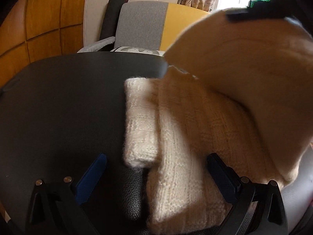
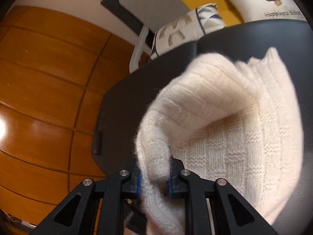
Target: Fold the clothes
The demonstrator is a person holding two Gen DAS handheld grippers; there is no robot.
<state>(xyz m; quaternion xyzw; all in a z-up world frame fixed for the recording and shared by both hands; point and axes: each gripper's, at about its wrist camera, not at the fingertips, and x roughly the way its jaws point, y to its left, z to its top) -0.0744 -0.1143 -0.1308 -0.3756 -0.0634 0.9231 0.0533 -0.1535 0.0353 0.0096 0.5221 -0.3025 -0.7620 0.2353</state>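
1. The left gripper [image 1: 156, 173] stands spread wide over the black leather surface [image 1: 58, 107], clamping nothing; the cream knit sweater [image 1: 176, 137] lies partly between its blue pads [image 1: 92, 178].
2. The right gripper [image 2: 154, 178] is narrowed, pinching a lifted fold of the sweater [image 2: 225, 146], which arcs above the rest.

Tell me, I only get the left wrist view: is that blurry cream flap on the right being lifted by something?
Observer: Yes. The right gripper is shut on a fold of the cream knitted sweater.
Operator: Anything behind the table I can't see?
Observer: A cushion with a stag print sits beyond the dark surface.
Operator: And my left gripper?
Observer: The left gripper is open; the sweater lies between its fingers, unpinched.
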